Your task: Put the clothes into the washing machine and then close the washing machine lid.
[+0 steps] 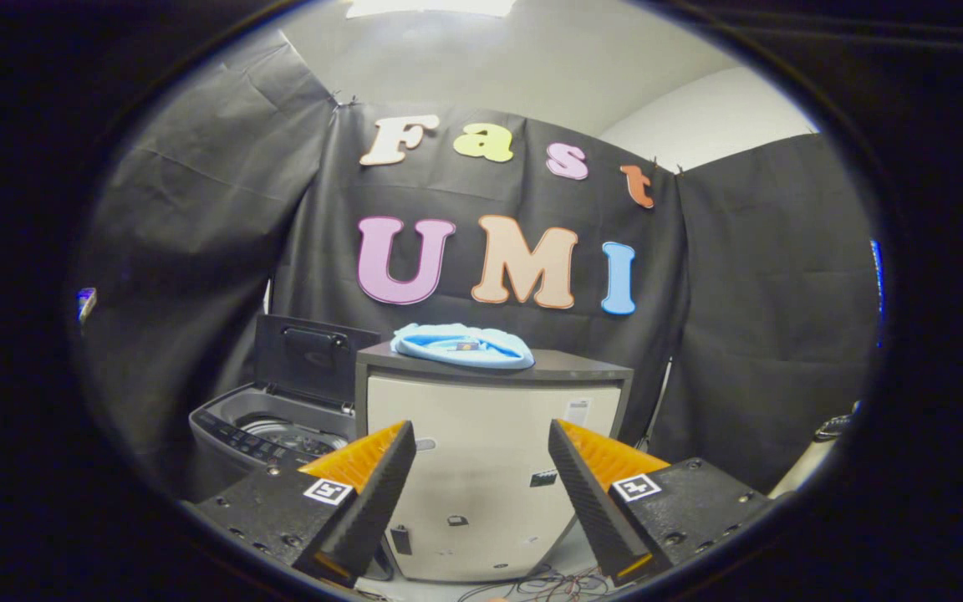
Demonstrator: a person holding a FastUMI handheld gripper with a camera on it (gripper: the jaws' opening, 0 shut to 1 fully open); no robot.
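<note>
Gripper view looks level across the booth, with the gripper (479, 447) spread wide and nothing between its fingers (381, 481); through the gap shows the pale front of a cabinet (481, 468). On the cabinet's dark top (582, 366), beyond the fingertips and above them, lies the light blue clothes bundle (462, 345), folded into a low, flat heap. Its long axis runs side to side along the top, parallel to the front edge, and it sits toward the left half of the top, near that edge, leaving the right part of the top bare. Just left of the cabinet and lower stands the washing machine (268, 431), its lid (308, 359) raised upright against the black wall and its drum opening facing up. The machine's right rim is close to the cabinet's left side, whether touching I cannot tell. Loose cables (544, 584) lie on the floor below the cabinet, between the fingers.
</note>
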